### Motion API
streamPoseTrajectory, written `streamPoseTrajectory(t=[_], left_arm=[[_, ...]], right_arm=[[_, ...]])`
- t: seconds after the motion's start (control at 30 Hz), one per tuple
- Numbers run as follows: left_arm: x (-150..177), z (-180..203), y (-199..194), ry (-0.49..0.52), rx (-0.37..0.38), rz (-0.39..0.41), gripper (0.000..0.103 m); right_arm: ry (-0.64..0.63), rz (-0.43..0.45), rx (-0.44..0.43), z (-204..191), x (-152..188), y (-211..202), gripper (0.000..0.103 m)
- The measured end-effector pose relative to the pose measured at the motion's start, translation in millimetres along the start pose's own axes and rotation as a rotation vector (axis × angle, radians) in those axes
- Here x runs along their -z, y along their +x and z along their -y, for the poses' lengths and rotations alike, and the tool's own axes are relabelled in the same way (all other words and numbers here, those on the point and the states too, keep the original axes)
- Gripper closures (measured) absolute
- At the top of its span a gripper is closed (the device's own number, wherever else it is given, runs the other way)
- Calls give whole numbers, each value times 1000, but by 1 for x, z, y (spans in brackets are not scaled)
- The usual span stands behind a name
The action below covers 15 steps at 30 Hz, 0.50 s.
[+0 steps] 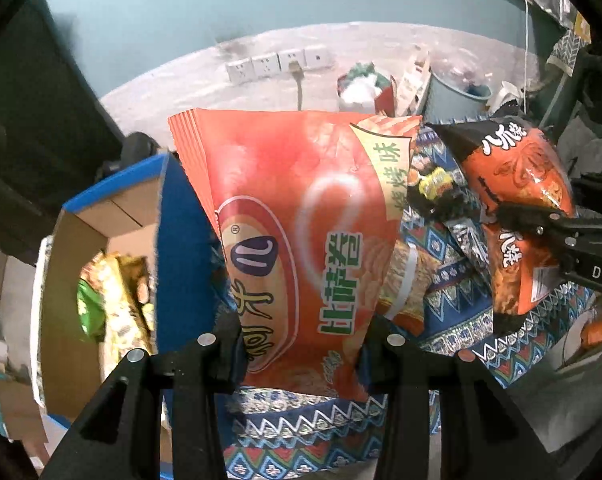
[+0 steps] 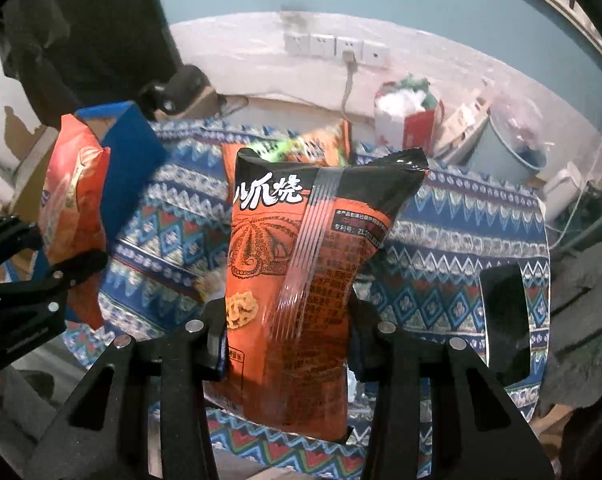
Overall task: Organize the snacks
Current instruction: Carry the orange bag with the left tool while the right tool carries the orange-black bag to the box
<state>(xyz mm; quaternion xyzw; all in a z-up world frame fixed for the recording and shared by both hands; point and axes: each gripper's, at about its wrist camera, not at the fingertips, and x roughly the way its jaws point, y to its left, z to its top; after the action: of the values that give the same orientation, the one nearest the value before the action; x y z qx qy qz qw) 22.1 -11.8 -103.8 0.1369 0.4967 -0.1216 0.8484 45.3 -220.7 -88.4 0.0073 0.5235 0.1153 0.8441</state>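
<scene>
Dim, bluish indoor light; strong fisheye bending and dark vignette at edges, slight motion blur.

right tongs [image 2: 287, 344] gripping octopus snack bag [image 2: 301, 280]

The orange bag [image 1: 301, 240] hides the box's [image 1: 173, 248] near wall; its contents [image 1: 113, 300] are blurred.

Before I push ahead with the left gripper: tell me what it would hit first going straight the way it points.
Apart from the orange chip bag its jaws clamp, probably the patterned cloth below and beyond, though depth is unclear. The blue-edged box sits left of that line.
</scene>
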Motion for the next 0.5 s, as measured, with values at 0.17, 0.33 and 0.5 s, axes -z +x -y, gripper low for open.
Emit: streamPoseTrajectory(t=[0.17, 0.33, 0.5], left_arm=[[-6, -12, -14, -12, -14, 44, 60], [-8, -25, -26, -21, -36, 78, 60], [-5, -45, -34, -46, -52, 98, 60]], right_arm=[[-14, 29, -21, -12, -9, -8, 61], [-31, 49, -41, -26, -19, -13, 61], [-50, 58, -57, -41, -28, -13, 61]])
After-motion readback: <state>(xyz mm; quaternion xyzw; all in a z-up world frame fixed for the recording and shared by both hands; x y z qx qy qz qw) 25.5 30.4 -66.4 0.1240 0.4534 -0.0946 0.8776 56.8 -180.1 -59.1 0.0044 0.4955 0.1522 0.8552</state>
